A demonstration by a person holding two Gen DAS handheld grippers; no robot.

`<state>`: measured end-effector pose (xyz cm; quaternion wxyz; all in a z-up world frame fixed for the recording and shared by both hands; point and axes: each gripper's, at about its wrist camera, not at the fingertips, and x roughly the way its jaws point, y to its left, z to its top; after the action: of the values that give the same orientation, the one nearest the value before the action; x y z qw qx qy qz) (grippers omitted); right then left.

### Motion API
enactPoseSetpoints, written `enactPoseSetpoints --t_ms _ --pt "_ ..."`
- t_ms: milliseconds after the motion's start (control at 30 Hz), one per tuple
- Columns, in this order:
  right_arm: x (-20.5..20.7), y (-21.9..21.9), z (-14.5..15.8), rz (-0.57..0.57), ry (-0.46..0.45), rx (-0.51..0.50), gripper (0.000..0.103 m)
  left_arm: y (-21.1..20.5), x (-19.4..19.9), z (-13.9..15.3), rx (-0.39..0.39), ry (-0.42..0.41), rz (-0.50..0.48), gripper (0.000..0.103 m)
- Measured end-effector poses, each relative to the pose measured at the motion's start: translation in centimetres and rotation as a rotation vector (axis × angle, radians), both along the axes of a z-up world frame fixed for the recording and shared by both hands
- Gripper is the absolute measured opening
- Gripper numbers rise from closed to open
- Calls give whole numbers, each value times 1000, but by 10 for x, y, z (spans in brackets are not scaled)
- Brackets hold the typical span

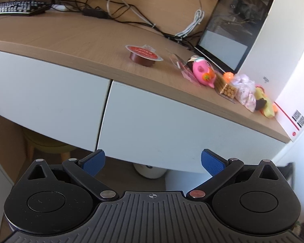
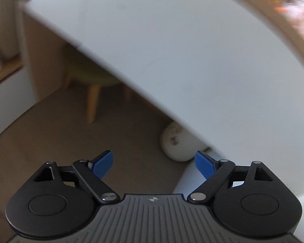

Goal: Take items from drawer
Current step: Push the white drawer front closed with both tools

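Observation:
Two white drawer fronts sit closed under the wooden desk top; the right drawer front (image 1: 172, 125) faces my left gripper (image 1: 153, 162), which is open and empty just below its lower edge. On the desk above lie a red-lidded brown cup (image 1: 143, 55), a pink toy (image 1: 202, 73), a clear box of small balls (image 1: 228, 90), a clear bag (image 1: 245, 93) and a yellow toy (image 1: 266, 106). My right gripper (image 2: 154, 165) is open and empty, low in front of the blurred drawer front (image 2: 182, 56).
A keyboard (image 1: 16, 8), several cables (image 1: 131, 14) and a laptop (image 1: 233, 24) lie on the desk; a white box (image 1: 283, 60) stands at its right end. Under the desk are a green stool (image 2: 91, 81) with wooden legs and a white round object (image 2: 178, 143) on the floor.

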<state>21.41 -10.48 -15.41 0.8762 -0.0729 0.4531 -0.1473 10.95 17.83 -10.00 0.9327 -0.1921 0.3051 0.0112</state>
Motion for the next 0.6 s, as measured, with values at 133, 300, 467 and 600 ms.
enactPoseSetpoints --t_ms 133,300,467,600 --pt "-14 -31 20 -81 -100 -10 89 -14 10 0 48 18 3 103" --pt "-7 -58 24 -160 -145 49 91 -27 13 4 73 10 -44 103" --pt "-7 -63 16 -240 -98 151 91 -15 1 -7 52 46 -18 103" --pt "-15 -59 19 -261 -101 185 91 -9 -8 -20 66 70 -29 103"
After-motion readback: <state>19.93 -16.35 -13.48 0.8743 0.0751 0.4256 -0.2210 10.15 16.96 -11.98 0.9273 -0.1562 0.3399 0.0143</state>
